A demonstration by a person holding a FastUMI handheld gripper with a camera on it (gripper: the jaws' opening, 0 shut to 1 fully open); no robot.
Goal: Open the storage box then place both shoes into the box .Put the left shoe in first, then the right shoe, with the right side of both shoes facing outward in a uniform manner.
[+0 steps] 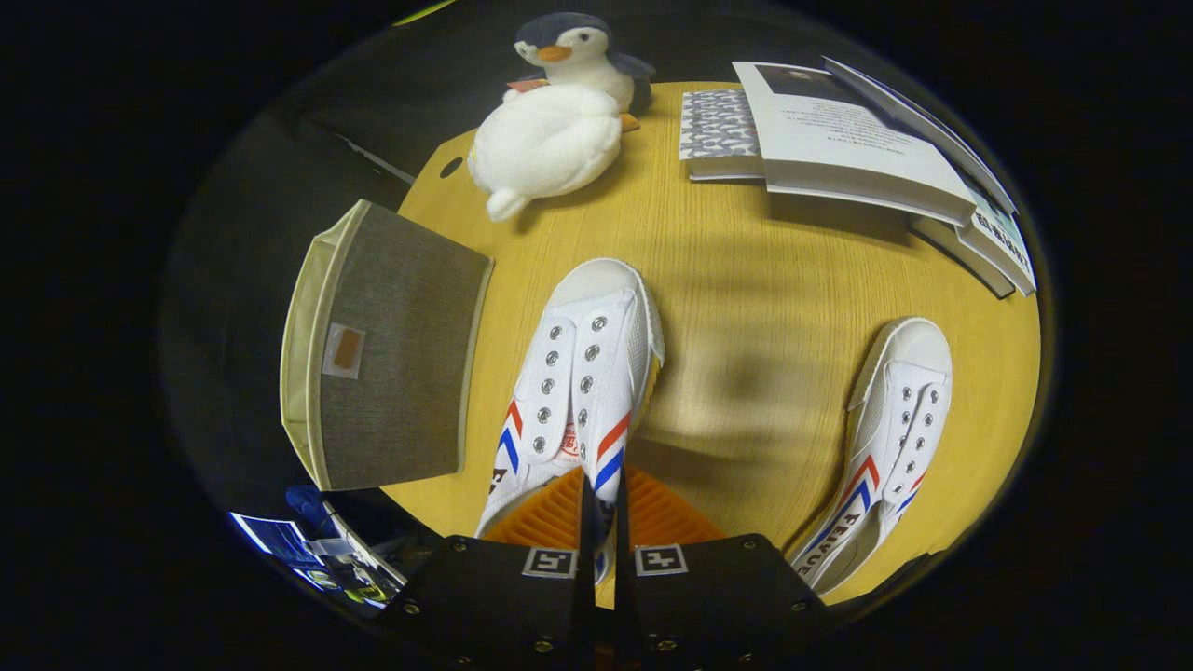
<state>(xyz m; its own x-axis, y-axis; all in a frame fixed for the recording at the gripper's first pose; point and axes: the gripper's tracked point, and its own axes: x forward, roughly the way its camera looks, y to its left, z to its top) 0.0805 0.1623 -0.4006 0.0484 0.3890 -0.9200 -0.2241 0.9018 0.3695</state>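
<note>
We see a yellow wood-grain counter (746,280) with a rounded edge, its far left corner carrying a small dark round hole. Beyond its edges the room falls into dark grey shadow.

Our jaws (604,522) are drawn nearly together, and the side wall of the nearer shoe (582,373) sits in the thin slit between them, so they appear clamped on that wall by the collar. This shoe is white canvas with metal eyelets and red and blue stripes, its toe pointing away from us, and its orange inner lining shows just ahead of the fingers. Whether its sole rests on the counter or is lifted we cannot tell.

The second shoe (885,438), of the same pattern, lies on the counter well to the right, apart from the first, toe also pointing away.

To the left of the held shoe stands the storage box (391,349), grey fabric with cream trim and a small tag on its facing panel; it sits at the counter's left edge.

Beyond the shoes a plush penguin (559,112) lies at the far side, and a stack of books (857,149) rests at the far right. Some printed papers (308,550) show low on the left, below the counter's edge.
</note>
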